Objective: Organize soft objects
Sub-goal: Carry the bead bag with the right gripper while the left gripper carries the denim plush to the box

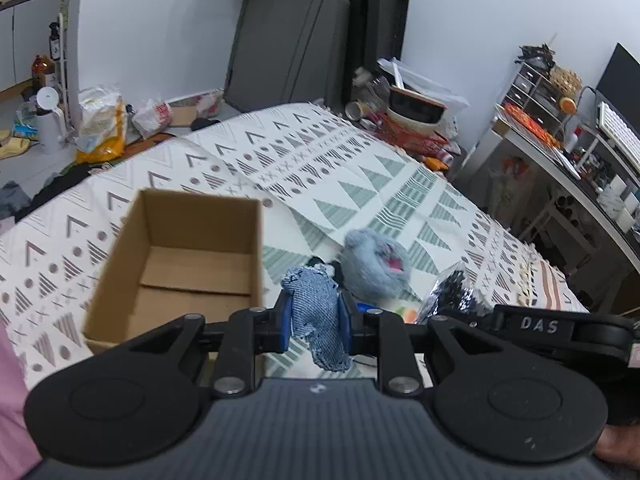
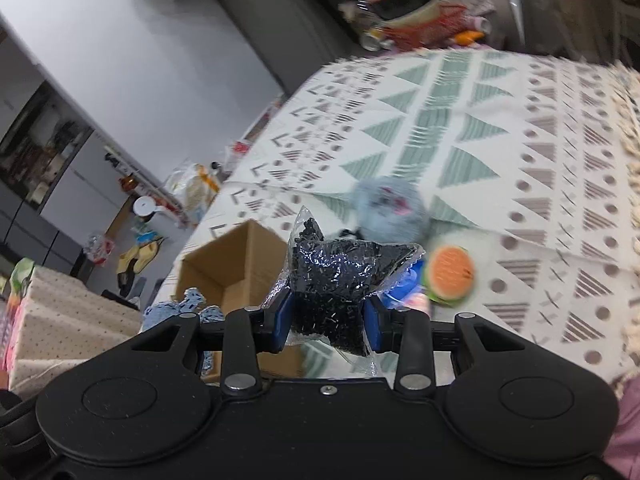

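Left gripper (image 1: pixel 314 318): squeezing tight on the blue denim piece (image 1: pixel 316 312), pads pressing both sides of it.
Denim piece: hanging up in the air between the blue pads, long way going up and down, frayed end dangling low.
Right gripper (image 2: pixel 330 318): clamping on the clear bag of black bits (image 2: pixel 332 280), pads pushing in on both sides.
Bag of black bits: lifted off the patterned blanket (image 1: pixel 360 168), fat top bulging above the pads, thin crinkly end hanging under.
Cardboard box (image 1: pixel 188 256): sitting open on the blanket, nothing inside as far as showing.
Way to the box from the left gripper: just to the left and a bit ahead, very near.
Way to the box from the right gripper: off to the left too, past the denim piece, so farther away.
Nearer hand: the left one, probably going first.
Fuzzy grey toy (image 1: pixel 374 264): lying on the blanket ahead of both grippers, blurry, maybe a plush animal.
Round orange and green toy (image 2: pixel 450 274): resting on the blanket just right of the bag, waiting.
Watching out for: the two grippers being close side by side, so bumping while swinging left.
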The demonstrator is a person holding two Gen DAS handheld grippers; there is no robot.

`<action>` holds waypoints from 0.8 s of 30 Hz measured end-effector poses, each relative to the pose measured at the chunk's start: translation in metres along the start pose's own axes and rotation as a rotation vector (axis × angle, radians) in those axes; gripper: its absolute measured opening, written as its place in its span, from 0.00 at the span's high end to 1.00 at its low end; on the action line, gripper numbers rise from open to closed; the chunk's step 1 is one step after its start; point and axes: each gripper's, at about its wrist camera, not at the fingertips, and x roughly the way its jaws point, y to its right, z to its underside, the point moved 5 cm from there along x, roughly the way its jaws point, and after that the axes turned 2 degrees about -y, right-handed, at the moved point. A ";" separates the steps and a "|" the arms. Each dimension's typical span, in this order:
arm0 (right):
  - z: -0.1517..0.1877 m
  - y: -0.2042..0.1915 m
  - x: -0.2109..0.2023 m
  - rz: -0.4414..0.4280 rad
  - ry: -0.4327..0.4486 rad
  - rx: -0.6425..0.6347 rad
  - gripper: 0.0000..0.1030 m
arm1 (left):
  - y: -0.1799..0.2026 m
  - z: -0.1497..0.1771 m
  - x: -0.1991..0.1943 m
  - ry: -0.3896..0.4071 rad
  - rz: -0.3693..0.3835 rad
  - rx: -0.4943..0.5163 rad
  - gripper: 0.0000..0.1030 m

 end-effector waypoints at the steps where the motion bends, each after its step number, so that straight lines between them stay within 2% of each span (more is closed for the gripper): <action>1: -0.001 -0.005 0.001 0.001 0.002 -0.010 0.65 | -0.003 -0.003 -0.002 0.004 -0.002 0.001 0.78; 8: -0.006 -0.032 0.011 0.008 0.008 -0.065 0.65 | -0.032 -0.016 -0.009 0.035 -0.014 -0.028 0.78; 16: -0.006 -0.067 0.033 -0.015 -0.008 -0.120 0.65 | -0.067 -0.019 0.004 0.040 -0.020 -0.092 0.78; 24: 0.007 -0.095 0.069 -0.061 -0.057 -0.159 0.65 | -0.113 -0.012 0.027 -0.006 -0.052 -0.171 0.78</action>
